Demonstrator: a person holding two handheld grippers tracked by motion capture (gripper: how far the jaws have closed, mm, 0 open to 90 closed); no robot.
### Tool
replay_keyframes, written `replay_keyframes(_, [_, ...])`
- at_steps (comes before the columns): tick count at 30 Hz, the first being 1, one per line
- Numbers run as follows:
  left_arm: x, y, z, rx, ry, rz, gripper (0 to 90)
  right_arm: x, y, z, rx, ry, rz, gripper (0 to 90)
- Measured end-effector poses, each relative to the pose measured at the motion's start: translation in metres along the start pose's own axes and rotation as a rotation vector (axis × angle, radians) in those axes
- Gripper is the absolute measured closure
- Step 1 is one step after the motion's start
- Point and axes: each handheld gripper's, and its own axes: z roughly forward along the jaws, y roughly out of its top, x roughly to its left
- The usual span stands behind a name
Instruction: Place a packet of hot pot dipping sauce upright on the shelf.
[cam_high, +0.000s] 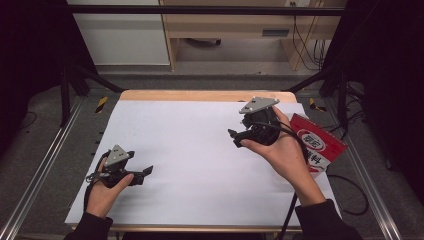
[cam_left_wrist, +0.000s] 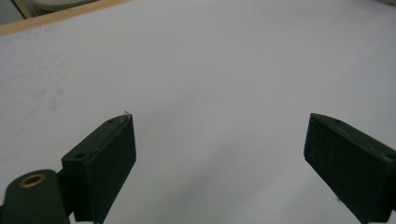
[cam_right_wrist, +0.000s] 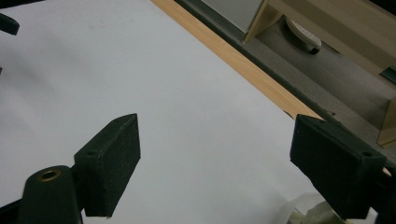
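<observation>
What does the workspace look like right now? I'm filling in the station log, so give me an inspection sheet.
Surface: white sheet covering a wooden table, bare in the middle.
Job's things: red and white packet at the sheet's right edge, beside the right hand; untouched by either gripper.
Clutter: nothing seen.
Grippers: left gripper low at the sheet's left, jaws wide apart, nothing between them. Right gripper near the far right, jaws wide apart and holding nothing.
Cables: a black cable trails from the right gripper along the forearm; more loops on the floor at right.
Surroundings: dark frame posts, grey floor, light wooden furniture beyond the table.
</observation>
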Motion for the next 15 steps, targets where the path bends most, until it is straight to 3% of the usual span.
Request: replay_keyframes(15, [0.0,0.0,0.0,0.0,-0.006,0.001,7.2,0.016,-0.013,0.017,0.003,0.005,0.026,15.1])
